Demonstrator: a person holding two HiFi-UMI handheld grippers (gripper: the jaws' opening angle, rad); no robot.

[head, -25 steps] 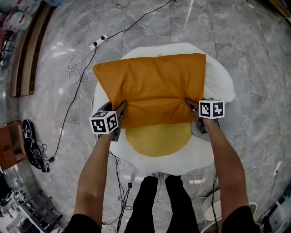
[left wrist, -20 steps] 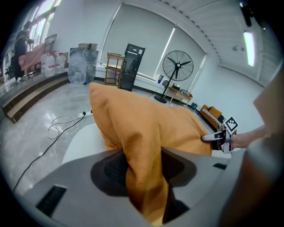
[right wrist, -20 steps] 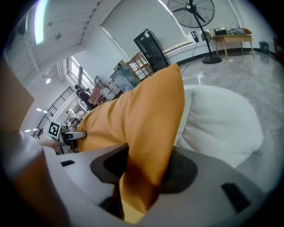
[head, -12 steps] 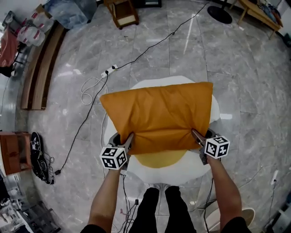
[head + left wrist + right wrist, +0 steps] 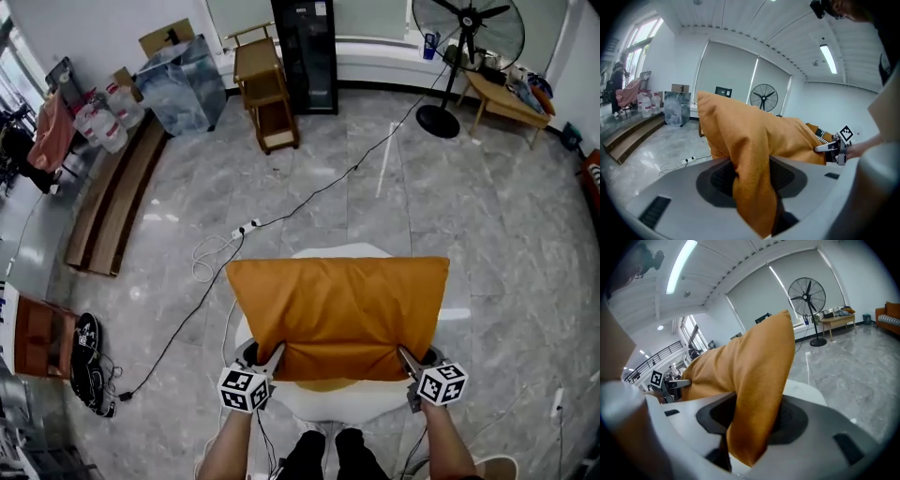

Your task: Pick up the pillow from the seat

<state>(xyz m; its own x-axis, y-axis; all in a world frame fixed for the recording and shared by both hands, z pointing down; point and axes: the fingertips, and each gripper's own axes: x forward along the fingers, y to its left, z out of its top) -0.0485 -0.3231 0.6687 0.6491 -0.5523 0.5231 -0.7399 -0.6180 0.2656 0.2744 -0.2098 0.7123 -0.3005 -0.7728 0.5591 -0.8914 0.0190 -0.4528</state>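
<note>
White seat (image 5: 342,251) is being largely hidden by the orange pillow (image 5: 337,314), which is being held up above it. Pillow's 7 o'clock corner is being clamped by the left gripper (image 5: 274,355). Its 5 o'clock corner is being pinched by the right gripper (image 5: 406,357), with fabric being bunched between both jaw pairs.

- Pillow (image 5: 337,314): we hold it above the seat (image 5: 347,403), spread between our two grippers.
- Left gripper (image 5: 276,356): at the pillow's near left corner, jaws closed on its edge.
- Right gripper (image 5: 404,357): at the near right corner, gripping likewise.
- Seat: under the pillow, just ahead of our legs.
- Cable (image 5: 309,200): on the floor behind the seat, running toward the far wall.
- Fan (image 5: 466,37): far right, by the wall.
- Cabinet (image 5: 305,52): far centre, with a cart (image 5: 265,94) just to its left.
</note>
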